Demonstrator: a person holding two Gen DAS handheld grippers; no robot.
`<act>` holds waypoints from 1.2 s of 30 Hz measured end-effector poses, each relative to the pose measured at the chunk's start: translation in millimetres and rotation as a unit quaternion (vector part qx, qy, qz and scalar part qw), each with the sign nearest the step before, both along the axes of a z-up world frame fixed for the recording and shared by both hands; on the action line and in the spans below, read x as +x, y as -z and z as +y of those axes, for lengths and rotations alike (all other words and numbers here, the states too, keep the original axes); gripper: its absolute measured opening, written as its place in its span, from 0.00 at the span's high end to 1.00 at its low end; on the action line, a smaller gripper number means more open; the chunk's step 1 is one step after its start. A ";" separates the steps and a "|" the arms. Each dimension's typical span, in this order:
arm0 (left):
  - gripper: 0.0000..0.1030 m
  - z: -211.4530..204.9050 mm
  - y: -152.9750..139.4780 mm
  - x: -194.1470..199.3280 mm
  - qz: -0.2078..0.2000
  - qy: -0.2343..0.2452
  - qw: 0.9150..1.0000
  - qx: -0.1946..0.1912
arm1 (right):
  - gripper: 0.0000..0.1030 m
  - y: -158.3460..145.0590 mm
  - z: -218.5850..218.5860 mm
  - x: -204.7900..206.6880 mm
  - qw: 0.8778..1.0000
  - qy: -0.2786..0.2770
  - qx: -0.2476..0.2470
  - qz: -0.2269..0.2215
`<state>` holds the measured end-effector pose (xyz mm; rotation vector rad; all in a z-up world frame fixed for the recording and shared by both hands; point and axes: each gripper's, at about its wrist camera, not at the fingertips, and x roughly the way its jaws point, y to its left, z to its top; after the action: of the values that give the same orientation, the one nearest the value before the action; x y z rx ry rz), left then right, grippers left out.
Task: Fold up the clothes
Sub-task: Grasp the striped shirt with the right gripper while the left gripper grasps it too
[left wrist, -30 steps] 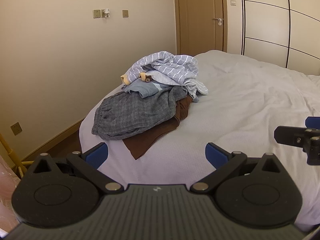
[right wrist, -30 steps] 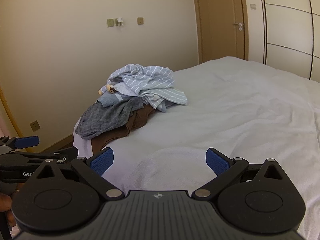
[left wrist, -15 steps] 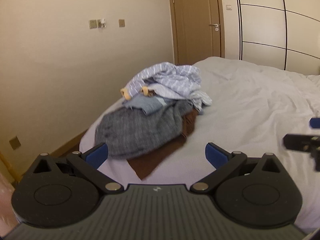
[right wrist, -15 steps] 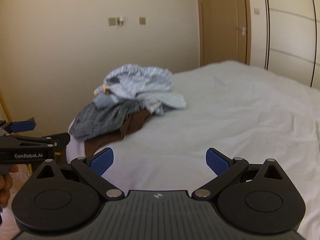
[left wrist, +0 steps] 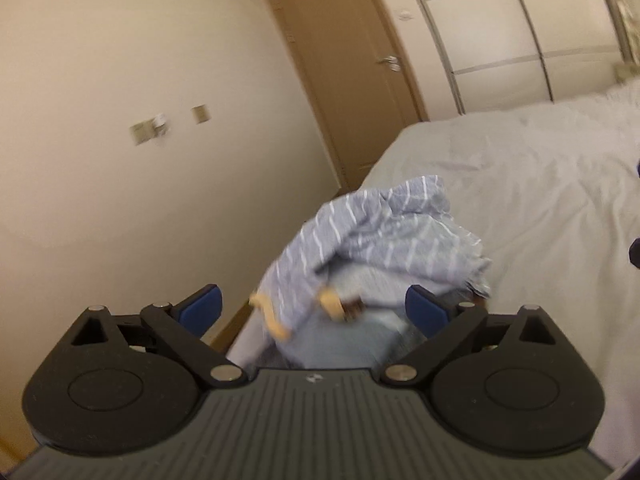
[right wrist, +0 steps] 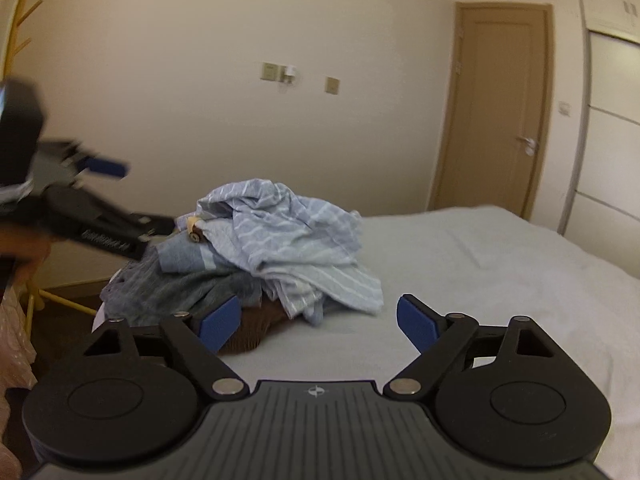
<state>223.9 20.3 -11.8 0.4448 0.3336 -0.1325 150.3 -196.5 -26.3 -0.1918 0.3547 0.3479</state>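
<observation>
A pile of clothes lies at the near corner of the white bed [right wrist: 500,264]. On top is a blue-and-white striped garment [left wrist: 380,240] [right wrist: 288,236] with yellow cuffs [left wrist: 272,316]. Beneath it lie a light blue piece [right wrist: 180,256], grey trousers [right wrist: 172,292] and a brown garment [right wrist: 252,328]. My left gripper [left wrist: 312,308] [right wrist: 140,196] hovers open just over the pile's left side, tilted and blurred, holding nothing. My right gripper [right wrist: 319,322] is open and empty, low over the sheet right in front of the pile.
A beige wall with switches [right wrist: 276,72] stands behind the pile. A wooden door [right wrist: 496,120] and white wardrobe panels [right wrist: 612,140] are at the right. A yellow rack [right wrist: 60,300] stands on the floor left of the bed. Bare sheet stretches to the right.
My left gripper has swung up and forward over the pile and tilted. My right gripper has come closer to the pile. Both stay open.
</observation>
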 end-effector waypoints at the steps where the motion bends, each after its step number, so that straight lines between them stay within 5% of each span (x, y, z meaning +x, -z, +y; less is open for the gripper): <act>1: 0.13 -1.2 -0.5 12.9 0.003 0.008 1.000 0.010 | 0.25 2.5 3.0 9.9 1.000 -0.009 -0.001 -0.001; 5: 0.21 -6.5 8.1 52.8 0.018 0.024 0.998 0.050 | 0.31 13.7 16.5 48.1 0.999 -0.042 -0.003 0.002; 7: 0.46 -7.5 13.4 67.7 0.027 0.026 0.997 0.061 | 0.31 19.0 23.9 65.4 0.998 -0.060 -0.003 0.005; 13: 0.90 -1.3 23.4 101.5 0.060 0.023 0.997 0.050 | 0.38 31.6 47.1 103.8 0.996 -0.085 -0.005 0.009; 20: 0.98 0.1 22.2 107.6 0.058 0.019 0.997 0.052 | 0.70 43.3 67.4 131.7 0.996 -0.086 -0.006 0.032; 22: 0.99 -0.1 13.0 102.1 0.044 0.018 0.998 0.049 | 0.90 40.9 66.0 130.3 0.996 -0.080 -0.005 0.031; 30: 0.99 -36.1 -58.5 47.3 -0.032 0.079 0.996 0.018 | 0.97 -21.1 -0.4 72.6 0.999 -0.013 0.006 -0.053; 36: 0.99 -99.9 -110.9 -36.4 -0.071 0.196 0.977 -0.047 | 0.97 -74.1 -93.2 -32.7 0.990 0.071 -0.008 -0.120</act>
<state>187.5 -79.7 99.2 0.4194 0.0947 -0.4975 117.7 -289.8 47.8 -0.2199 0.1322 0.1779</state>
